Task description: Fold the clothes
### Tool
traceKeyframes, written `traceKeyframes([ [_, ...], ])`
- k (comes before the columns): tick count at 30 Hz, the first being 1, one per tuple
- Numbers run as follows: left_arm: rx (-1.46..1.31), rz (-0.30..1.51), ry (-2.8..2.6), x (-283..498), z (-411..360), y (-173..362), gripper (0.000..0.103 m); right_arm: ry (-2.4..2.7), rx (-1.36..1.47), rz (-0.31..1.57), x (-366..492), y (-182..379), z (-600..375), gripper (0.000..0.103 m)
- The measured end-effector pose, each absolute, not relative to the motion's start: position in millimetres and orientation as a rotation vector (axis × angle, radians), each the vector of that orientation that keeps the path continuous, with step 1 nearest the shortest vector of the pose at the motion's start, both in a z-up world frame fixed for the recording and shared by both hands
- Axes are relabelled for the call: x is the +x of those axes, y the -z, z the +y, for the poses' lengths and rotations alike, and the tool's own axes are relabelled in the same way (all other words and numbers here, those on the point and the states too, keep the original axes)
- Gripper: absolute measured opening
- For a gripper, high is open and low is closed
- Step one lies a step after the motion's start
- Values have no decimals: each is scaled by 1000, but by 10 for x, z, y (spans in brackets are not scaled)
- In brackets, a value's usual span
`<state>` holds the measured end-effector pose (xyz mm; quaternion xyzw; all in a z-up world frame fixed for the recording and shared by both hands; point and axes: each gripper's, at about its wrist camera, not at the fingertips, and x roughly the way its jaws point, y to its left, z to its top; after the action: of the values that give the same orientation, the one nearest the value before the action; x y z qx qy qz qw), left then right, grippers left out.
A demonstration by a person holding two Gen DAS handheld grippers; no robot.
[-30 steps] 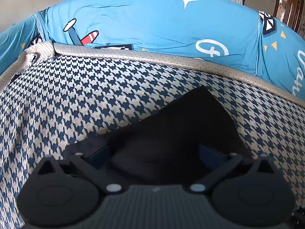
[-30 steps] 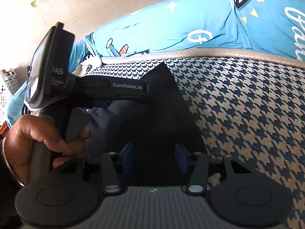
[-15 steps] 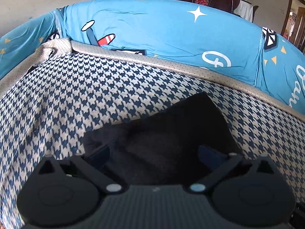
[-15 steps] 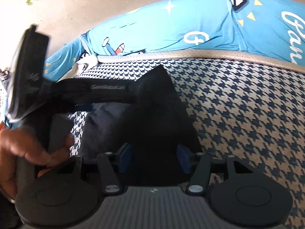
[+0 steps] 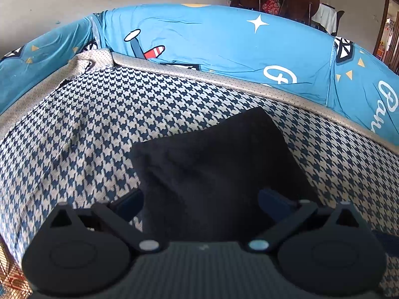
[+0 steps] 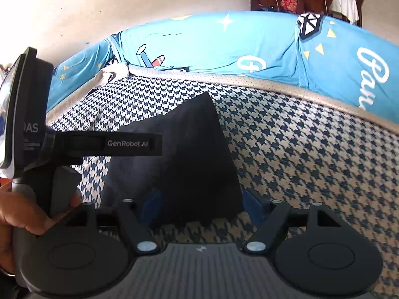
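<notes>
The dark, almost black folded cloth (image 6: 184, 159) lies flat on the blue-and-white houndstooth bed cover (image 6: 311, 164), near its front edge. It looks soft, light and limp, so it will likely sag and unfold if lifted at one point; a corner or a folded edge seems the best place to grip. The right gripper (image 6: 199, 204) has just been opening; its jaws stand wide around the near edge without pressing it. The left gripper (image 5: 199, 201) is also wide open, holding nothing.
</notes>
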<state>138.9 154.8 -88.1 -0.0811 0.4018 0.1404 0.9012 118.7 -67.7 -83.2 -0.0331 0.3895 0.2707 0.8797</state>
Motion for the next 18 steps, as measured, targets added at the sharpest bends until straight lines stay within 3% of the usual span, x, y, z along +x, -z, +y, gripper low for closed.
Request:
traceKeyframes([
  [18,-196,865,-378,878,1481,957,103,-504,-126,855,1020,817,-923,83],
])
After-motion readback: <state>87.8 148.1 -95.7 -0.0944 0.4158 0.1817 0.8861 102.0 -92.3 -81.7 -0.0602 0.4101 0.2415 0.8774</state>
